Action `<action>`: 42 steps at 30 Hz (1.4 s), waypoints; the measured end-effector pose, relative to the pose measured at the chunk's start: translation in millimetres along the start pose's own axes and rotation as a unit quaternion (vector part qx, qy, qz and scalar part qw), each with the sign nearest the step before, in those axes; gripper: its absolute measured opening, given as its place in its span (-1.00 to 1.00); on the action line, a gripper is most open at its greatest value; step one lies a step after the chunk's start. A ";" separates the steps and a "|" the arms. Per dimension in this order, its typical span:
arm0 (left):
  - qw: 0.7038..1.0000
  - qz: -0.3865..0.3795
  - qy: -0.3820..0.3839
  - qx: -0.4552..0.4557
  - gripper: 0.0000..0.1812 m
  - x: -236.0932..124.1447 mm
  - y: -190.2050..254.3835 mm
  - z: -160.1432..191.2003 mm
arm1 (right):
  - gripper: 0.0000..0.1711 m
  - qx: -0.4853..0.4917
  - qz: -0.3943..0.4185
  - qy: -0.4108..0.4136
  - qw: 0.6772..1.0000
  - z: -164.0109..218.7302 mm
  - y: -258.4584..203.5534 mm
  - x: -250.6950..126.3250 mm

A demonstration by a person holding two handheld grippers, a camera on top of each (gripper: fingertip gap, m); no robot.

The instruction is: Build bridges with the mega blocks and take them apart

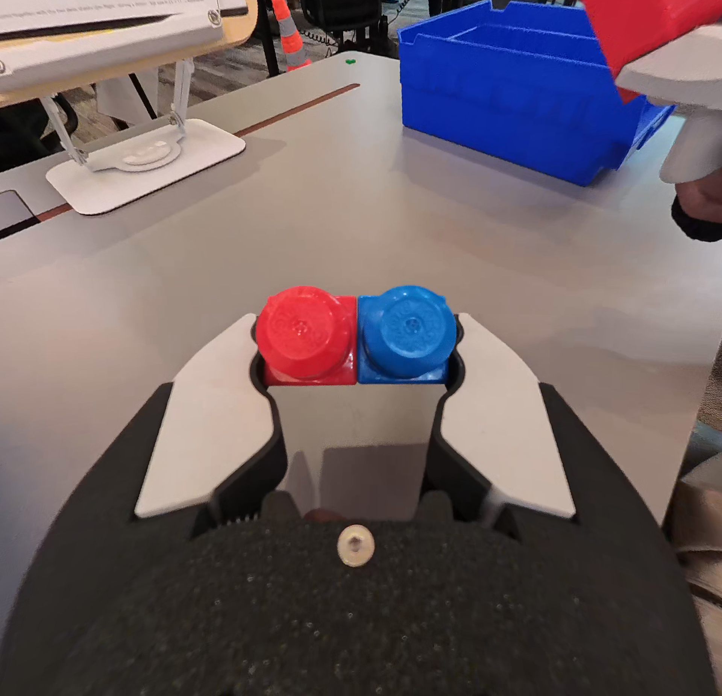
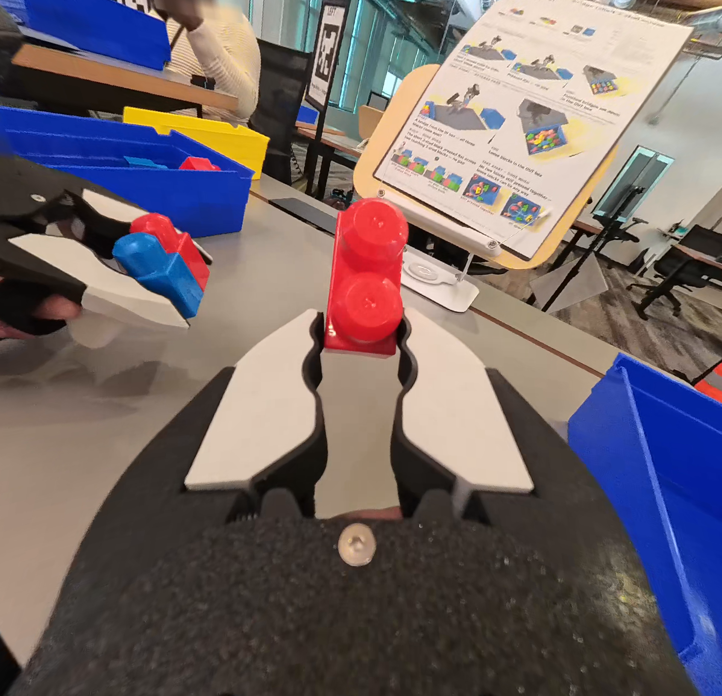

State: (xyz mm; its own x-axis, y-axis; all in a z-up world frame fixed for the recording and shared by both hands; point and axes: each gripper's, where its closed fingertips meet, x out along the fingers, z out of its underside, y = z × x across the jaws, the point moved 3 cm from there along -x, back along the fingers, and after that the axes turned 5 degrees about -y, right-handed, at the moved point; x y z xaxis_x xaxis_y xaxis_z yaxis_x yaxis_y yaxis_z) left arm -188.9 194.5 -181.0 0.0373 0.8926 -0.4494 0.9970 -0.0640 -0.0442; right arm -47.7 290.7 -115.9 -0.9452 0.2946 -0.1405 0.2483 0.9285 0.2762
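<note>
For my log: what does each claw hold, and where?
Left claw: red block and blue block pinched together by outer sides. Right claw: red two-stud block, by its near end.

printed instruction sheet (image 2: 519, 122) on a tilted stand: headings and captions in black and red type, with small photos. second printed sheet (image 1: 105, 9), type blurred. black-and-white coded sign (image 2: 328, 48) on a pole, short word above the code. red block (image 1: 301, 325), blue block (image 1: 410, 325), two-stud red block (image 2: 365, 271): moulded marks on stud tops, unreadable.

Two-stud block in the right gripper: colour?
Red: the two-stud block, seen best in the right wrist view.
</note>
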 end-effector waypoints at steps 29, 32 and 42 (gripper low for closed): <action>0.978 -0.027 -0.141 0.154 -0.02 100.0 -24.6 -44.9 | -0.59 0.031 -0.149 -0.246 0.957 -8.5 -22.1 115.3; 0.978 -0.026 -0.143 0.152 -0.02 106.4 -24.5 -44.2 | -0.58 0.033 -0.147 -0.266 0.952 0.6 -21.6 118.2; 0.982 -0.018 -0.136 0.133 -0.02 114.8 -21.8 -43.7 | -0.59 0.032 -0.156 -0.309 0.938 12.8 -16.2 121.7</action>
State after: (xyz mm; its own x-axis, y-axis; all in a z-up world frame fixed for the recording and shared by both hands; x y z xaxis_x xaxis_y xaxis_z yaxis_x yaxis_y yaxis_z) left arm -203.3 317.8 -192.7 -0.0539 0.7471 -0.6625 0.9426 -0.1808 -0.2806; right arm -164.0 314.4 -149.7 -0.6756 0.0640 -0.7345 0.0115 0.9970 0.0763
